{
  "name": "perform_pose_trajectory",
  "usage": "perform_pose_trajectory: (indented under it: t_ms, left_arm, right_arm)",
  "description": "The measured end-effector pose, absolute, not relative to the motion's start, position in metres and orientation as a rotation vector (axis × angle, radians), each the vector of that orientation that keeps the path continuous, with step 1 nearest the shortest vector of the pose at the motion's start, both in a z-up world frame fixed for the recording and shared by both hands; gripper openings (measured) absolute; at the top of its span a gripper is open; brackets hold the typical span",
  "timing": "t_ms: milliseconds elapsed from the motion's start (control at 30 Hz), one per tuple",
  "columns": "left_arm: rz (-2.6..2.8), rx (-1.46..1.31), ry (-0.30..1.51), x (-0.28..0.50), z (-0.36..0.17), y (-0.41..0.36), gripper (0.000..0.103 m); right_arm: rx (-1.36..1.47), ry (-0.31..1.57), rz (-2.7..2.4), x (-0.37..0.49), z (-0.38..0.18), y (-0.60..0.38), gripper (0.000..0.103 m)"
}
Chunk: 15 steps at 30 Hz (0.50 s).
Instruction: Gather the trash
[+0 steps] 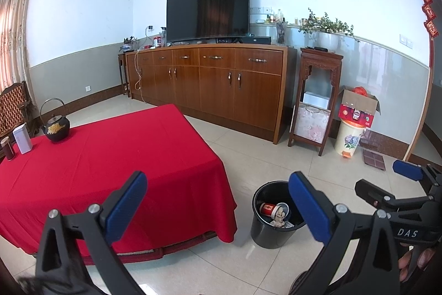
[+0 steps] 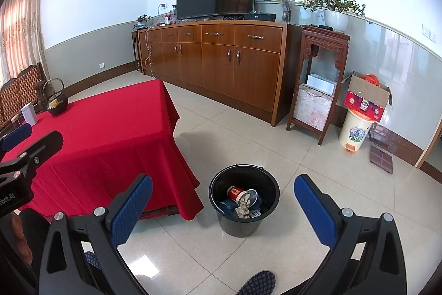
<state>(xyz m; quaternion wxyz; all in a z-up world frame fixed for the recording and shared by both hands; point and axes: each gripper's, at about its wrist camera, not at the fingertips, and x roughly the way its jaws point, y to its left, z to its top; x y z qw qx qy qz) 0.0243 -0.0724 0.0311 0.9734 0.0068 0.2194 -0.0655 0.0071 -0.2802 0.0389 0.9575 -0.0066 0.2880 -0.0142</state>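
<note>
A black bucket stands on the tiled floor beside the red-clothed table. It holds trash: a red can, a paper cup, crumpled paper and a blue item. My left gripper is open and empty, above the table's corner and the bucket. My right gripper is open and empty, with the bucket between its fingers in view. The right gripper also shows at the left wrist view's right edge.
A black teapot, a white tin and a dark jar stand on the table's far left. A long wooden sideboard with a TV, a carved stand, a floral pedal bin with a box on top line the wall. My shoe is on the floor.
</note>
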Motion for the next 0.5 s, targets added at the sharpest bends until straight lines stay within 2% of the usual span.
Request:
perform_pose_trajectory:
  t_ms: [500]
  left_arm:
    - [-0.141,0.018,0.444,0.0219,0.0281,-0.0731,0.103]
  right_arm:
    - [-0.014,0.584,-0.030,0.0064,0.0375,-0.2810,0.103]
